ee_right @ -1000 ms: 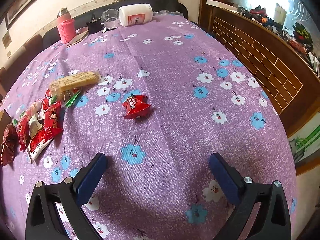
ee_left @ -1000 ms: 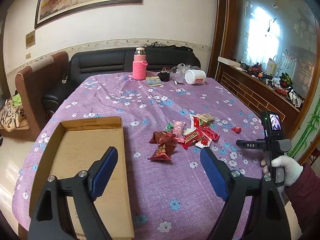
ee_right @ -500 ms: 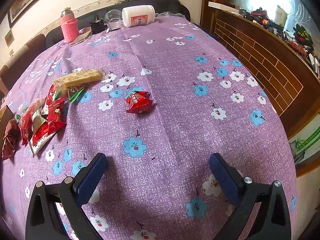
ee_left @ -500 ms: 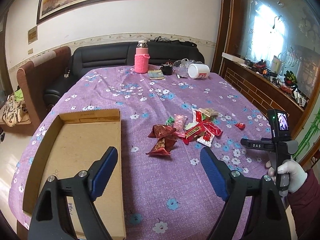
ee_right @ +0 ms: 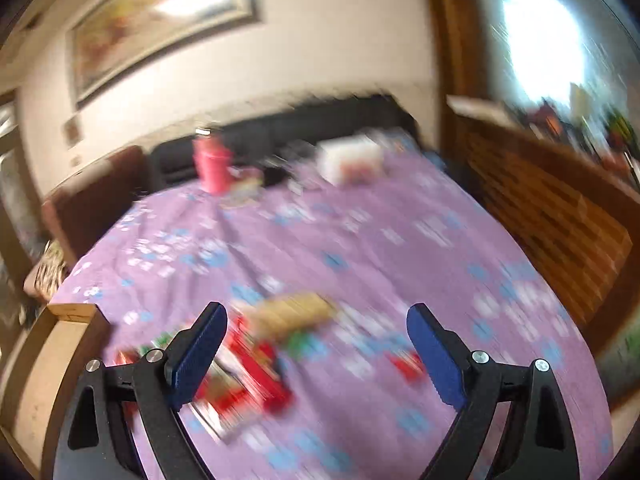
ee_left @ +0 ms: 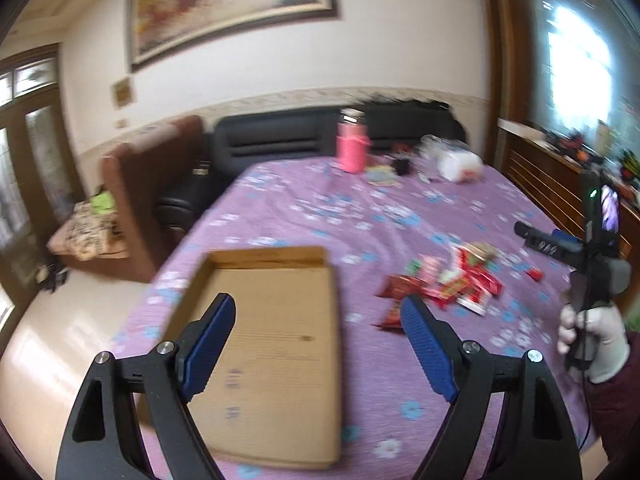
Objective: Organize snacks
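Observation:
A shallow empty cardboard box [ee_left: 272, 344] lies on the purple flowered tablecloth [ee_left: 360, 216] at the near left; its corner shows in the right wrist view [ee_right: 72, 312]. A heap of red and pink snack packets [ee_left: 448, 284] lies to its right, with one small red packet [ee_left: 534, 275] apart. My left gripper [ee_left: 316, 344] is open and empty above the box's near end. My right gripper [ee_right: 316, 352] is open and empty above the blurred snack heap [ee_right: 248, 368] and a tan bar packet [ee_right: 296, 312]; its handle [ee_left: 592, 264] shows at right in the left wrist view.
At the far end of the table stand a pink bottle [ee_left: 352, 148], a white jar on its side [ee_left: 460, 164] and small items. A black sofa [ee_left: 304, 140] and a brown chair [ee_left: 144, 184] stand behind. A wooden ledge [ee_left: 552, 176] runs along the right.
Both grippers have tilted upward and pulled back; both views are blurred by motion. The left view swung left over the box. The right view swung left toward the snack heap. Both grippers stayed open.

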Demonstrator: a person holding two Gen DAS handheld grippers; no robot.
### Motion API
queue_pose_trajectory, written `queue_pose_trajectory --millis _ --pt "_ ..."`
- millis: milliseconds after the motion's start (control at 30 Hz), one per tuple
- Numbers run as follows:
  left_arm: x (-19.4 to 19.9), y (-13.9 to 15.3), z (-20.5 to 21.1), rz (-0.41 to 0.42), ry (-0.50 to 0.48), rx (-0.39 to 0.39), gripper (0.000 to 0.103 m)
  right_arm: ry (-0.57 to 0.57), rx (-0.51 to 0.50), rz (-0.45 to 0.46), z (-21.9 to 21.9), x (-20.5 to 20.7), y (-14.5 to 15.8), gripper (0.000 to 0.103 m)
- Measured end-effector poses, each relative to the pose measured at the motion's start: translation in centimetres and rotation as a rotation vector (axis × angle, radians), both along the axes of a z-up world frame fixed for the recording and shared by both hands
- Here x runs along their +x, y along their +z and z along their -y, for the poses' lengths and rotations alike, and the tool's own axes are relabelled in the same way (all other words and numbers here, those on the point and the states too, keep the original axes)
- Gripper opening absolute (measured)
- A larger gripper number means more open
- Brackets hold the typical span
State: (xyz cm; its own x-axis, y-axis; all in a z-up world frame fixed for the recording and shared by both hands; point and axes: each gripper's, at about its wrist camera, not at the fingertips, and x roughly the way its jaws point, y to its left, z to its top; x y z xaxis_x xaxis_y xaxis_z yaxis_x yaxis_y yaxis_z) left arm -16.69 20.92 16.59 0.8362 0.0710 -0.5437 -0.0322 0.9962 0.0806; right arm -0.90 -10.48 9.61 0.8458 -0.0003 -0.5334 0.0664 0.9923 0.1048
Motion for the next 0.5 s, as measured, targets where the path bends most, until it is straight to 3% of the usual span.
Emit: queue_pose_trajectory --millis 133,167,267,367,500 --pt "-2.7 1.8 -3.3 0.036 0.18 0.032 0.085 0.092 -0.16 -0.014 -4.3 1.5 -4.1 0.09" --pt "-3.6 2.2 -4.3 0.04 0.236 0.027 0.085 0.118 -0.158 -0.041 -4.4 1.5 -4.3 0.087" --pt "-5.7 3.2 -6.5 0.06 0.352 -0.015 0.085 0.061 -0.124 0.084 -3.1 -0.5 -3.1 0.087" --pt "-9.1 4.3 -7.2 0.099 0.432 -0.031 0.085 0.072 -0.125 0.088 -3.3 -0.3 -2.9 0.087" --pt "-16.6 6.1 -7.4 0.172 0.55 0.003 0.085 0.066 -0.122 0.083 -2.9 -0.8 -2.9 0.087"
